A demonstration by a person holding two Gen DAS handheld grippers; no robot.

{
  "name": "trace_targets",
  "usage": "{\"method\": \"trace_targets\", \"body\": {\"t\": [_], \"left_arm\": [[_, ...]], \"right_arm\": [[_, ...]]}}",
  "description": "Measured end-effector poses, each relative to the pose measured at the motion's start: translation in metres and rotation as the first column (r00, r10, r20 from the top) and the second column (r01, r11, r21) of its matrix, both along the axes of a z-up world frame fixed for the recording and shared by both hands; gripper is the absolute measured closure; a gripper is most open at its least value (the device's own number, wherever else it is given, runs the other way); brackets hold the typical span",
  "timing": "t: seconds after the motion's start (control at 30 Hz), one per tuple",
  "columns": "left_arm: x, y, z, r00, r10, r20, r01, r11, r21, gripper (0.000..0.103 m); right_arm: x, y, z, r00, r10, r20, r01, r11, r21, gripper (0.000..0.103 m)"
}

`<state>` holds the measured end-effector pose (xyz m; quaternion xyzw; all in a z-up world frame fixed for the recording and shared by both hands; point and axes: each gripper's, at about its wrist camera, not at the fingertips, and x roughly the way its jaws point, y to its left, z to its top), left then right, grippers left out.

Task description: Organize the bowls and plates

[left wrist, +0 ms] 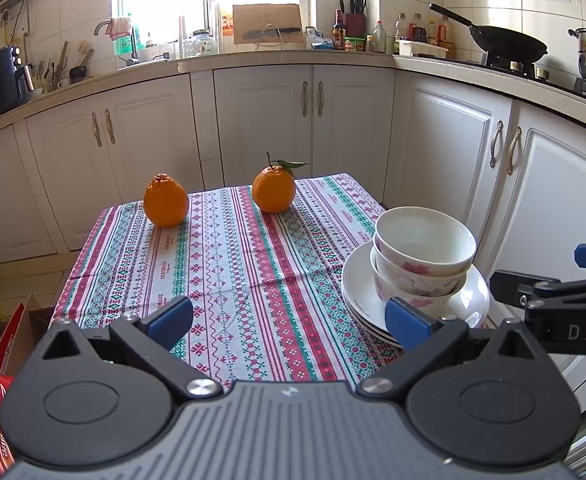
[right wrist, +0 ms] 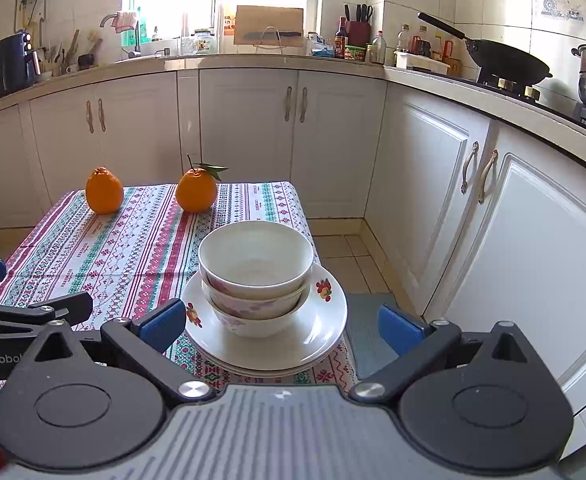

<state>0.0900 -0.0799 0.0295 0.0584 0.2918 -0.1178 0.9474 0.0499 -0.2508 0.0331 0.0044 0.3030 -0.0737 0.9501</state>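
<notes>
- Far left, a knobbly, pear-shaped orange sits near the far edge of the striped tablecloth, with bare cloth all around it.
- Just right of it, well apart, a rounder orange with stem and leaf stands close to the same far edge.
- The cloth is woven-looking, with red, green and white patterned bands running front to back; it drapes over the table's edges, and a wide stretch in the middle lies free.
- The left gripper hovers over the near edge of the table, its blue-padded fingers spread wide with nothing between them; the right pad overlaps the plates' rim in its view.
- Right of centre, two glossy white plates, the top one painted with fruit, lie stacked at the table's near right corner, the rim close to the cloth's right edge.
- Two round bowls nest on the plates, the lower one with pink flowers, the upper one plain inside.
- The right gripper faces the stack, fingers parted wide and empty, its right pad out over the tiled floor.
- Beyond, white panelled cabinets leave a floor lane beside the table.
</notes>
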Motion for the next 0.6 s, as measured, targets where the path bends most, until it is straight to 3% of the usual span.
{"method": "trace_targets", "body": {"t": [0.6], "left_arm": [[0.0006,-0.0010,-0.0005,1.000,0.002,-0.008,-0.002,1.000,-0.001,0.002]], "right_arm": [[0.0008,0.0011,0.0010,1.000,0.001,0.001,-0.001,1.000,-0.013,0.000]]}}
